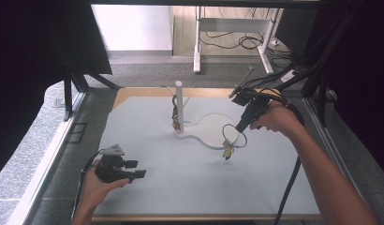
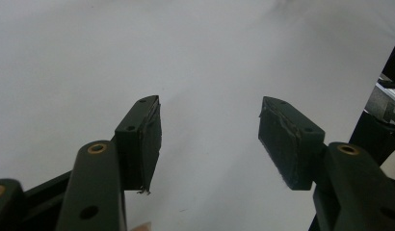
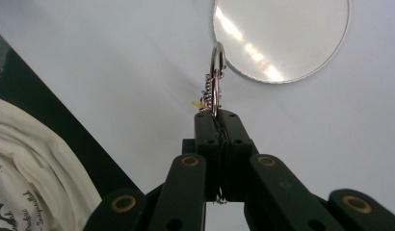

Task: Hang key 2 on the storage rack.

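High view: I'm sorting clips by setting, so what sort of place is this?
Probably a lab or workshop recording station: a plain grey table framed by black curtains, with a desk frame and loose cables on the carpet behind.

Left gripper [image 1: 139, 169] jaws apart, right gripper [image 1: 238, 128] jaws clamped

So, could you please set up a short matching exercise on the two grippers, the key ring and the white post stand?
Things:
1. left gripper
2. right gripper
3. key ring
4. white post stand

States:
A. upright at the far middle of the table
B. pinched between shut fingers, charm dangling below
C. open, holding nothing, low at the near left
D. shut, raised above the table

Pairs: 1-C, 2-D, 3-B, 4-A
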A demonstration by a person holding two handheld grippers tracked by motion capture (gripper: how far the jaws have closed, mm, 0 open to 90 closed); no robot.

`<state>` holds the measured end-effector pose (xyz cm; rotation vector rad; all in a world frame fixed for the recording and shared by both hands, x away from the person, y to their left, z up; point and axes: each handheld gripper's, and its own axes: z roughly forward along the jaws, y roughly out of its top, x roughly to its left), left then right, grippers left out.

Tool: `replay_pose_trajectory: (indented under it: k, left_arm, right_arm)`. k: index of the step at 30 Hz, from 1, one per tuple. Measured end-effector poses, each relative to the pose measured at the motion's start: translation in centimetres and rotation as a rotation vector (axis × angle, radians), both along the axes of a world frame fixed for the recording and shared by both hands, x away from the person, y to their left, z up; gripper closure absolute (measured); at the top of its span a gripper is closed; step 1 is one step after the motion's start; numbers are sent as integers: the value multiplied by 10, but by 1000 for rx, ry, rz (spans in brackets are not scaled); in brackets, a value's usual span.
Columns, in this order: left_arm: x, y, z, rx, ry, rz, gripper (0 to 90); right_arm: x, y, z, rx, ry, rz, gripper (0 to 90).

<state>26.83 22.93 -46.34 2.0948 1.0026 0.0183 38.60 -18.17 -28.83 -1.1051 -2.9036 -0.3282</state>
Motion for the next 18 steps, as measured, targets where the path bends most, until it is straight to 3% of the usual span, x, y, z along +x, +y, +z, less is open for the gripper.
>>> replay_pose_trajectory:
  k: [6, 18]
  left_arm:
    - [0, 0, 0, 1, 0, 2, 411]
    - [0, 1, -1, 1, 1, 0, 411]
  right_arm:
    - [5, 1, 1, -20, 6, -6, 885]
    - [16, 8, 7, -16, -5, -6, 885]
